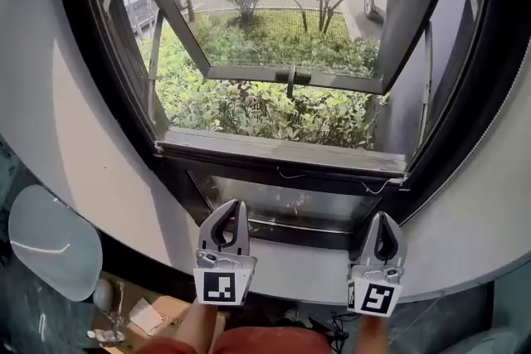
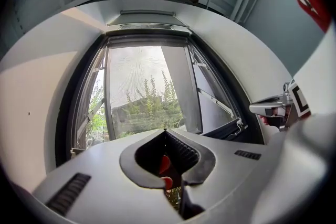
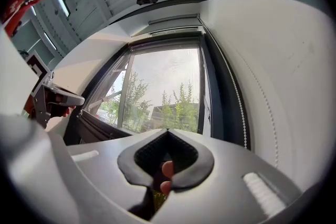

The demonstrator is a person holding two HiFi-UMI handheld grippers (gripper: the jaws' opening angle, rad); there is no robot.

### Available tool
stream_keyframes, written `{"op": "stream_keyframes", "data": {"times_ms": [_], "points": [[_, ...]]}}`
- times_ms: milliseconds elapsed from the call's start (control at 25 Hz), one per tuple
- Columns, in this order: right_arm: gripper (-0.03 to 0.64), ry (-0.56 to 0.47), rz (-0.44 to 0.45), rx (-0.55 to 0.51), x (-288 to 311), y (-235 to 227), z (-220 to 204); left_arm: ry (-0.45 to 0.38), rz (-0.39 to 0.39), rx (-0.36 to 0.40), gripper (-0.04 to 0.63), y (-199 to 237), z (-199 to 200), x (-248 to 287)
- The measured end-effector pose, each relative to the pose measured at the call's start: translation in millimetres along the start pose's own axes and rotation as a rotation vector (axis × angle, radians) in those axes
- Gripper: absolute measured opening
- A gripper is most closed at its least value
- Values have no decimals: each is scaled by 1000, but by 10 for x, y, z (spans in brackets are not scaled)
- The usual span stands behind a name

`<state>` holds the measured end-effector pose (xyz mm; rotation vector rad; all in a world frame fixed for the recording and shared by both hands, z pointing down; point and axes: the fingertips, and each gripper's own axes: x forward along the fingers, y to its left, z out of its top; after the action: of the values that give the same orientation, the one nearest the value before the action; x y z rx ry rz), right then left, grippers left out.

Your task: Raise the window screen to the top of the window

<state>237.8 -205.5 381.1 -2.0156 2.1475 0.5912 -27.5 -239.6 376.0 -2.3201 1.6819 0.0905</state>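
Grey plastic jaws on both grippers are clenched tight with nothing between them, only the person's fingertips showing through the gaps behind. The left gripper (image 1: 237, 206) and right gripper (image 1: 383, 216) are held side by side, well apart from each other, on bare forearms that come in from the near edge. Each points away from the person toward the window and tilts slightly upward. Their marker cubes (image 1: 225, 286) face the head camera. Both tips hang in front of the white wall (image 1: 99, 178) below the sill, touching nothing. The window screen (image 1: 282, 153) has its bar low, across the foot of the dark frame (image 1: 124, 54), beyond both grippers and spanning the gap between them. Whether mesh is stretched above it cannot be told. Farther out, the sash (image 1: 290, 77) stands swung open over green shrubs (image 1: 265, 108).
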Motion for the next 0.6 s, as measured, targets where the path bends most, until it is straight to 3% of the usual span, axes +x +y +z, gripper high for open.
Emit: {"op": "stream_keyframes", "data": {"times_ms": [600], "points": [[11, 21, -1, -49, 466, 252, -131, -14, -66, -9, 5, 227, -207, 492]]}}
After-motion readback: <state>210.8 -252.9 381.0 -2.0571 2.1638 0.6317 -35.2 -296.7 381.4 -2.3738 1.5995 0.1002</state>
